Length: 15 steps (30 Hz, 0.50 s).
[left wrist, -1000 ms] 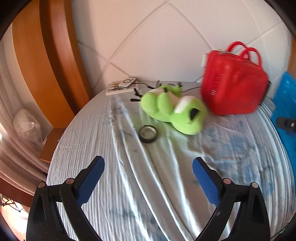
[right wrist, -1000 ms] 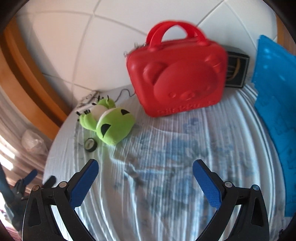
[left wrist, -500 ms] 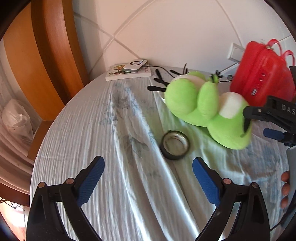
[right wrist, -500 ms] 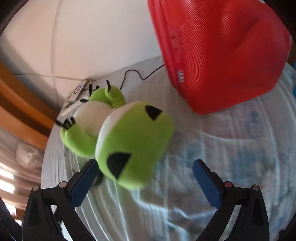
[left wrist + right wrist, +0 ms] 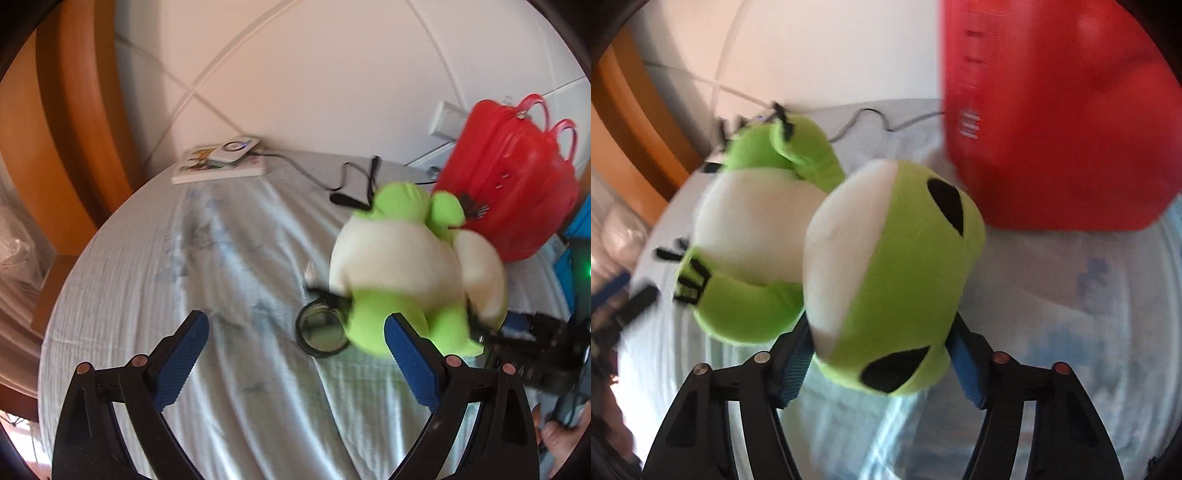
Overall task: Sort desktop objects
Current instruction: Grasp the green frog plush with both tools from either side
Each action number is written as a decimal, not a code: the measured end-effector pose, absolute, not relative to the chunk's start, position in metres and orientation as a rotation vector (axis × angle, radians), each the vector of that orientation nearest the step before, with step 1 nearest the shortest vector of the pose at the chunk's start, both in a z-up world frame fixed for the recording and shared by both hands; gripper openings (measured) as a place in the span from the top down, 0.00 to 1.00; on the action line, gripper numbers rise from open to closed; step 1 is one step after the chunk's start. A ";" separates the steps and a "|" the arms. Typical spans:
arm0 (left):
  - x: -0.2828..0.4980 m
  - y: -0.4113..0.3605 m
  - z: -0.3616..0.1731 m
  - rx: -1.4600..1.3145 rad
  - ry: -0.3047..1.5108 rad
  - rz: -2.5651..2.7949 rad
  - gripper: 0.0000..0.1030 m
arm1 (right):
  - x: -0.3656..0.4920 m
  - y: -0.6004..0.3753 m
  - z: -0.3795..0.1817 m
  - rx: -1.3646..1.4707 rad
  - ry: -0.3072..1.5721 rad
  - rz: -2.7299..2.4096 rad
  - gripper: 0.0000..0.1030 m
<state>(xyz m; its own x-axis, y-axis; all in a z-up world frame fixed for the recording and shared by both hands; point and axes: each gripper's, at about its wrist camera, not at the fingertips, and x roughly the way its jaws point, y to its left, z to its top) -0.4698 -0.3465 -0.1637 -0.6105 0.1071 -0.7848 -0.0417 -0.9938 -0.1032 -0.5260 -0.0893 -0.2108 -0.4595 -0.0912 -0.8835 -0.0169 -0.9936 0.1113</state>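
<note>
A green and white plush toy (image 5: 897,258) lies on the pale blue cloth, belly toward the left wrist view (image 5: 399,273). My right gripper (image 5: 881,354) has its jaws closing on the toy's head, and both blue pads (image 5: 964,358) press its sides. A black tape ring (image 5: 323,334) lies flat on the cloth, partly under the toy's arm. My left gripper (image 5: 295,354) hangs open just above the cloth. The ring sits between its fingers, nearer the right one, and touches neither.
A red hard case (image 5: 509,192) stands upright behind the toy, close to its head (image 5: 1052,110). A book with a white device (image 5: 221,166) and a dark cable (image 5: 347,177) lie at the far edge. The round table's edge (image 5: 74,280) curves left, with a wooden frame (image 5: 74,110) beyond.
The right gripper came down over the toy and its jaws narrowed onto the head. The toy turned belly up and shifted. The left gripper moved closer to the tape ring.
</note>
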 end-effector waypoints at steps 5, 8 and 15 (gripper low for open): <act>-0.482 -0.300 -0.179 -1.392 0.016 2.671 0.06 | -0.515 -0.071 -0.210 1.583 -0.179 -2.612 0.37; -0.485 -0.285 -0.189 -1.432 0.087 2.633 0.06 | -0.514 -0.073 -0.209 1.567 -0.157 -2.605 0.37; -0.495 -0.290 -0.209 -1.497 0.040 2.577 0.06 | -0.519 -0.068 -0.202 1.488 -0.245 -2.575 0.11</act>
